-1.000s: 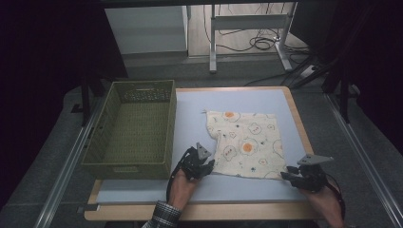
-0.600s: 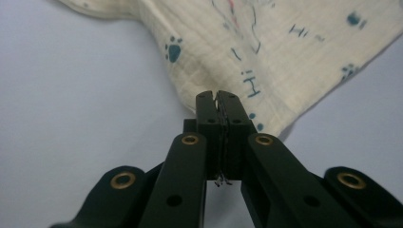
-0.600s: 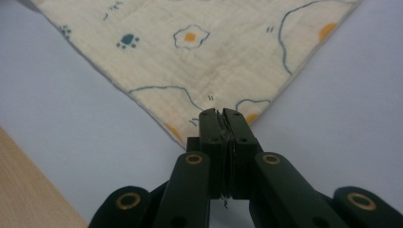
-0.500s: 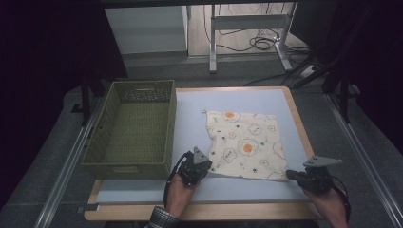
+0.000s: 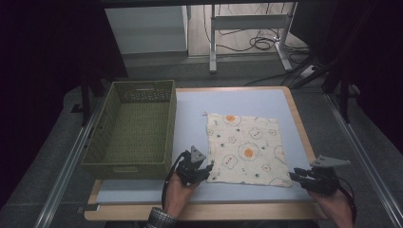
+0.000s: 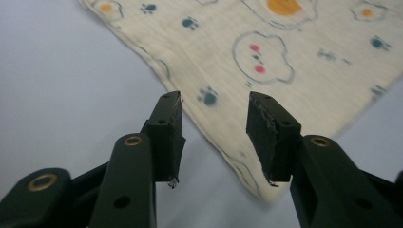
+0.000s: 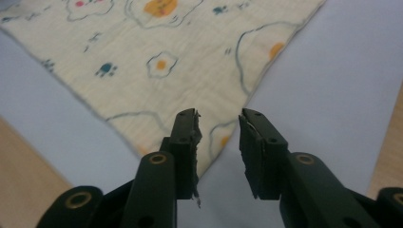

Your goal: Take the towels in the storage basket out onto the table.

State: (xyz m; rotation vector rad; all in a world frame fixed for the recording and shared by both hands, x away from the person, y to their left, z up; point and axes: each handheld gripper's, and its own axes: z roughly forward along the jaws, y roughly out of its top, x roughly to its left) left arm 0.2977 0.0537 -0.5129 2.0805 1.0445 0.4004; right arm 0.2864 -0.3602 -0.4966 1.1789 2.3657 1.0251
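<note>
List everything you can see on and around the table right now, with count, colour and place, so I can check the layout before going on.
cloth: one, cream with egg and paw prints, spread flat on the mat, right of the basket.
basket: one, olive green, woven, on the left part of the table.
mat: one, pale blue, covering the table top.
table: one, light wood edge, centre of the high view.
cables: a dark tangle on the floor beyond the table.
left gripper: one, black; jaws apart, having just opened, over the cloth's near left corner, pads not pressing it.
right gripper: one, black; jaws apart, having just opened, over the near right corner.
</note>
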